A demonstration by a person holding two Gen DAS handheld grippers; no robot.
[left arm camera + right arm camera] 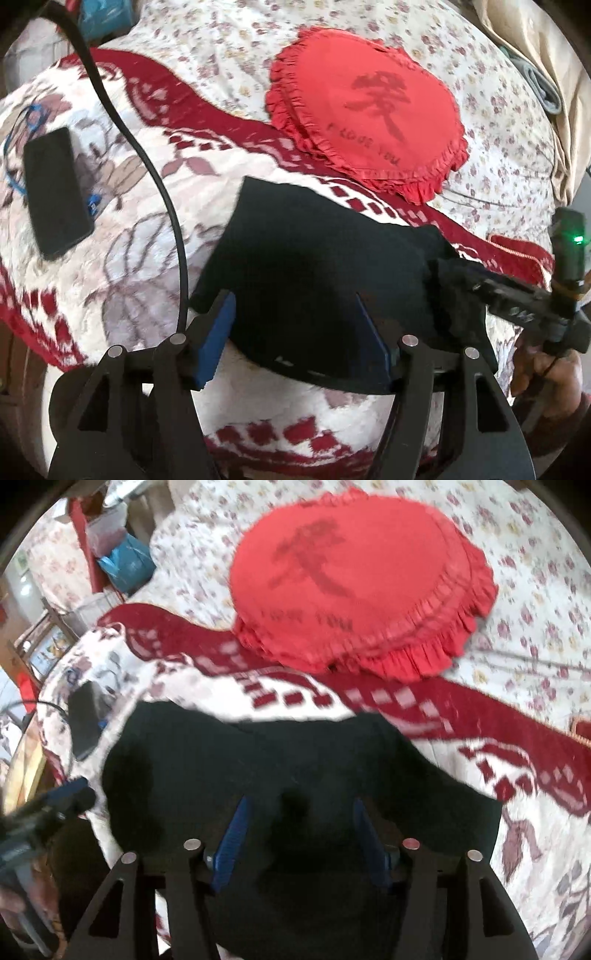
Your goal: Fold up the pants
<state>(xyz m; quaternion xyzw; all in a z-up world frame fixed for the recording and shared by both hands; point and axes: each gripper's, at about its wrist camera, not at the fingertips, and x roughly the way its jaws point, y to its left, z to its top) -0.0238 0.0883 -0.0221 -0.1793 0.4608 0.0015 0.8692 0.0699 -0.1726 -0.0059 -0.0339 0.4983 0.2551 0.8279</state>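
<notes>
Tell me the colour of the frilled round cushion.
Red, with a darker printed motif; the cushion shows best in the left wrist view.

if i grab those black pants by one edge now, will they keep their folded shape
Probably not. The black pants sag in soft curves over the blanket, so they look limp. Lifted by one edge, the layers would likely droop open. The fuzzy blanket may drag on them if pushed.
</notes>
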